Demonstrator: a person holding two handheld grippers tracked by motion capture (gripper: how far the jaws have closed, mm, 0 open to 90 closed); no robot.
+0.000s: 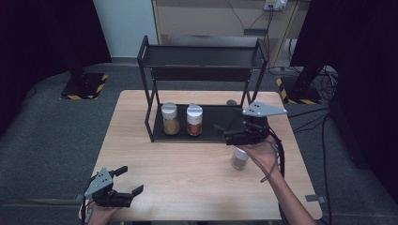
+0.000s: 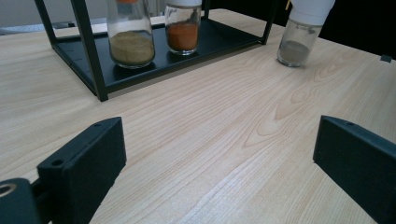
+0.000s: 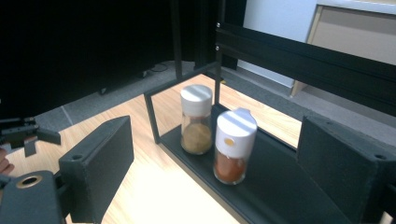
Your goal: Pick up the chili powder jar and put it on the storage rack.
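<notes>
A black two-tier rack (image 1: 202, 57) stands at the back of the wooden table (image 1: 187, 173). Its lower shelf (image 3: 280, 186) carries a white-capped jar of yellow-brown powder (image 1: 170, 119) (image 2: 131, 39) (image 3: 196, 121) and, beside it, a jar of orange-red powder (image 1: 194, 120) (image 2: 183, 30) (image 3: 232, 147). A third jar with pale grey powder (image 1: 240, 158) (image 2: 299, 37) stands on the table right of centre. My right gripper (image 1: 221, 133) (image 3: 219, 158) hovers open over the shelf's right end, above that jar and holding nothing. My left gripper (image 1: 130, 180) (image 2: 219, 158) rests open at the table's front left corner.
The rack's upper shelf is bare. Black stands with yellow-striped bases (image 1: 84, 86) flank the table on the grey floor, and cables (image 1: 319, 122) trail at the right. A small grey tape mark (image 1: 312, 198) sits near the table's front right corner.
</notes>
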